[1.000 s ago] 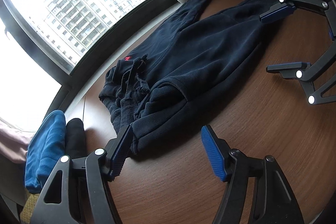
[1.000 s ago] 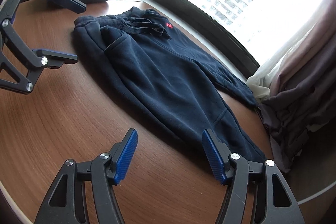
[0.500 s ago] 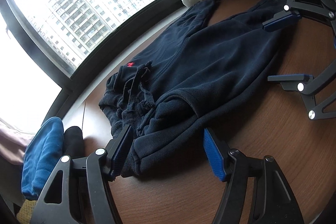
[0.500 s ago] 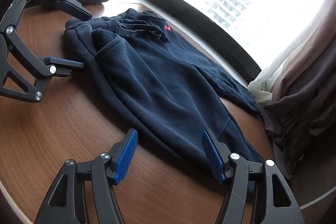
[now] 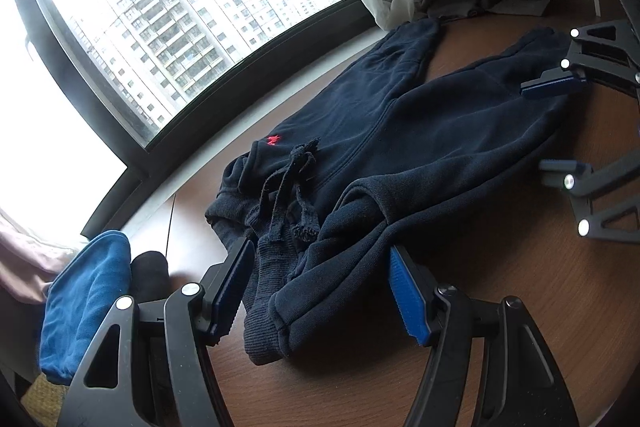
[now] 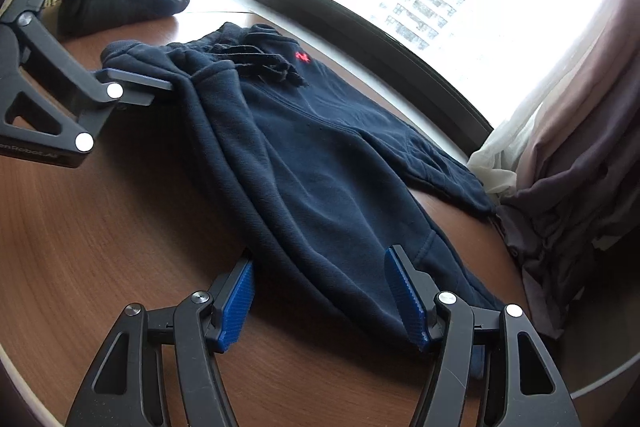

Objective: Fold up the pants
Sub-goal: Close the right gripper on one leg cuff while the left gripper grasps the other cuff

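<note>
Navy sweatpants (image 5: 400, 155) with a small red logo lie flat on the brown wooden table (image 5: 500, 267), waistband and drawstring toward the left gripper, legs toward the curtain. My left gripper (image 5: 320, 291) is open, its blue pads either side of the waistband corner (image 5: 280, 315). My right gripper (image 6: 320, 299) is open, its pads astride the near leg's edge (image 6: 344, 275) close to the cuff. Each gripper shows in the other's view: the right one (image 5: 560, 123), the left one (image 6: 132, 39).
A blue folded garment (image 5: 84, 307) on a black one (image 5: 150, 275) sits at the table's left end by the window (image 5: 180, 27). Grey and white curtains (image 6: 560, 187) hang at the far right, touching the far leg's cuff. The table's rounded edge (image 6: 600, 379) runs near my right gripper.
Both grippers have moved forward onto the pants: the left now straddles the waistband corner, the right the near leg's edge. Both stay open.
</note>
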Available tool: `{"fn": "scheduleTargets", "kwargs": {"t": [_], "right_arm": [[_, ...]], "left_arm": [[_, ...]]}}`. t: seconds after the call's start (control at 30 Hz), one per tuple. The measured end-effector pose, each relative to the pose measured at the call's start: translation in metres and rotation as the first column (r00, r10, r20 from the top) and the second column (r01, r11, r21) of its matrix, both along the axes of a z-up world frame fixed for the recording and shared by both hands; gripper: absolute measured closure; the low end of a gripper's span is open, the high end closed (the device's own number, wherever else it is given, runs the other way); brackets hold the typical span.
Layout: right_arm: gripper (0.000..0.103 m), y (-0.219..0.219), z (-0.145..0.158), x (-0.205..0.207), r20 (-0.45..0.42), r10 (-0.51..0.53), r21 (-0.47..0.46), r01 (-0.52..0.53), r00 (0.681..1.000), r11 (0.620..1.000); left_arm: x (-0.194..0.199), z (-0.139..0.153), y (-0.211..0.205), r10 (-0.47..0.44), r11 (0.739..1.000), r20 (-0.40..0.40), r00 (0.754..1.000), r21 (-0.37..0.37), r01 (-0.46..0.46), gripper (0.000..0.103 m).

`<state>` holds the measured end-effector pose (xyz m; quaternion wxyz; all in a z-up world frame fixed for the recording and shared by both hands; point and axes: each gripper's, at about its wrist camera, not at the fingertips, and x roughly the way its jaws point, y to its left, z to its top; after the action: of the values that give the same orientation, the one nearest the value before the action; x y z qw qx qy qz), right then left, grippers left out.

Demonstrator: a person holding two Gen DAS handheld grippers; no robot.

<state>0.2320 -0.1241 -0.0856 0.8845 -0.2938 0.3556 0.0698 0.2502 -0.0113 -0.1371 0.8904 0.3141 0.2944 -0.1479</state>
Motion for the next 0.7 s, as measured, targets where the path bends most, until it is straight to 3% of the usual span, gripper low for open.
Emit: {"fn": "scheduleTargets", "kwargs": {"t": [0.1,0.13,0.23,0.4,0.43,0.5,0.57,0.7], "right_arm": [[0.064,-0.012,0.002,0.01,-0.035,-0.03,0.029,0.031,0.999,0.999],[0.076,-0.015,0.004,0.012,-0.051,-0.026,0.051,0.028,0.998,0.998],[0.086,-0.017,0.015,0.015,-0.076,-0.026,0.106,0.034,0.997,0.994],[0.09,-0.015,0.029,0.014,-0.069,-0.003,0.125,0.012,0.998,0.992],[0.09,-0.015,0.031,0.014,-0.069,-0.001,0.126,0.01,0.998,0.992],[0.09,-0.014,0.032,0.015,-0.069,0.004,0.115,0.004,0.998,0.993],[0.09,-0.014,0.033,0.015,-0.071,0.008,0.1,-0.001,0.997,0.995],[0.092,-0.014,0.035,0.012,-0.098,0.015,0.099,-0.006,0.995,0.995]], "left_arm": [[-0.001,-0.003,0.001,-0.004,1.0,-0.015,1.0,0.009,0.005,0.036],[-0.002,-0.004,0.001,-0.007,1.0,-0.021,1.0,0.007,0.007,0.036],[-0.007,-0.006,0.0,-0.034,0.999,-0.044,0.998,0.007,0.035,0.036],[-0.01,-0.019,-0.01,-0.084,0.995,-0.066,0.994,0.046,0.087,0.038],[-0.009,-0.02,-0.011,-0.087,0.995,-0.074,0.993,0.042,0.091,0.042],[-0.003,-0.02,-0.012,-0.083,0.995,-0.094,0.992,0.04,0.087,0.065],[-0.001,-0.017,-0.01,-0.082,0.996,-0.118,0.99,0.016,0.084,0.077],[-0.001,-0.009,0.0,-0.07,0.997,-0.166,0.984,-0.03,0.066,0.081]]}}
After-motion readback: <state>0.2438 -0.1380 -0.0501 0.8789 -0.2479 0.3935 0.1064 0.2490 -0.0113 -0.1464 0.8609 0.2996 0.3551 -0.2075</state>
